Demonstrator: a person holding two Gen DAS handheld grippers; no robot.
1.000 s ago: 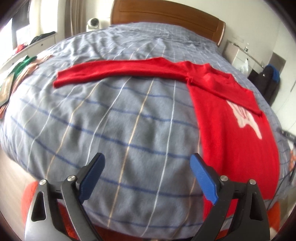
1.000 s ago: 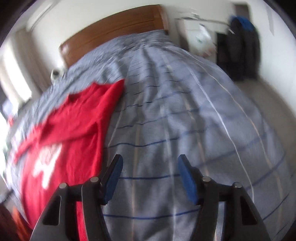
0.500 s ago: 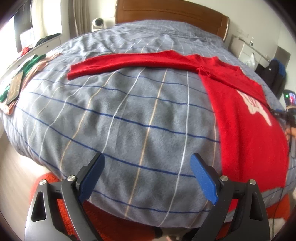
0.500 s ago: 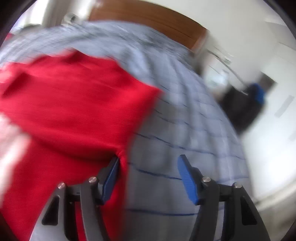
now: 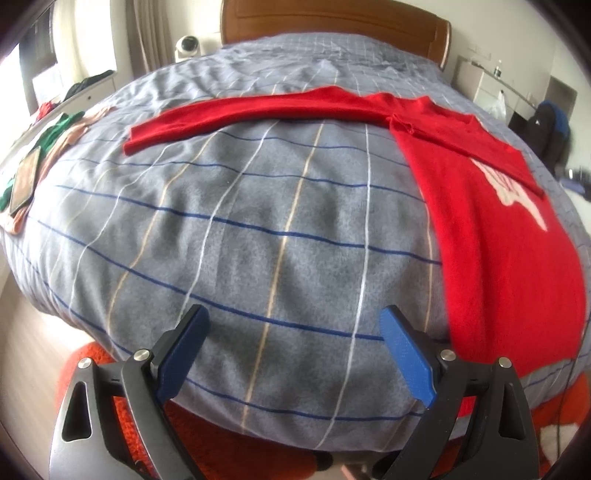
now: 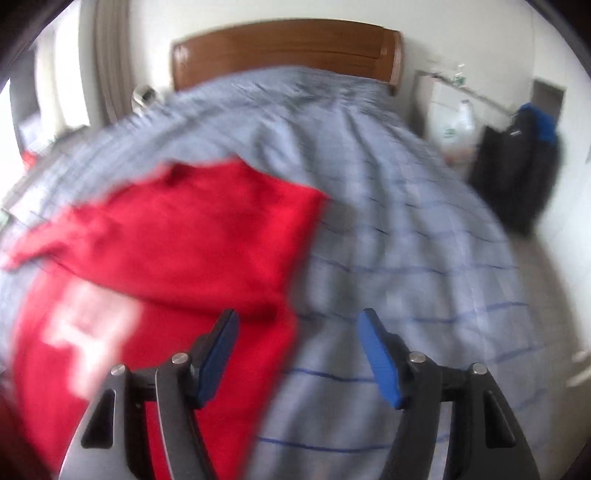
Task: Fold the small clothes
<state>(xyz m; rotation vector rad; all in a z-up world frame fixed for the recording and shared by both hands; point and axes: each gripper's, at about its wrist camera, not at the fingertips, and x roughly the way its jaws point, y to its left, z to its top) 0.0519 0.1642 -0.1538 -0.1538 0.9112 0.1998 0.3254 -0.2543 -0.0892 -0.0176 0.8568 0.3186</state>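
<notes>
A red long-sleeved sweater (image 5: 491, 206) with a white print lies flat on the grey checked bedspread (image 5: 258, 206). One sleeve (image 5: 236, 112) stretches out to the left; the other is folded across the chest. My left gripper (image 5: 293, 350) is open and empty over the bed's near edge, left of the sweater's hem. In the blurred right wrist view the sweater (image 6: 177, 251) fills the left. My right gripper (image 6: 297, 354) is open and empty, just above the sweater's right edge.
A wooden headboard (image 5: 332, 18) stands at the far end. Green and pink clothes and a phone (image 5: 24, 177) lie at the bed's left edge. A dark bag (image 6: 517, 173) and white furniture (image 6: 454, 110) stand to the right. An orange rug (image 5: 207, 443) lies below the bed's edge.
My right gripper has swung across the sweater's right side; the view is blurred by motion. My left gripper has pulled back slightly from the bed. Both stay open.
</notes>
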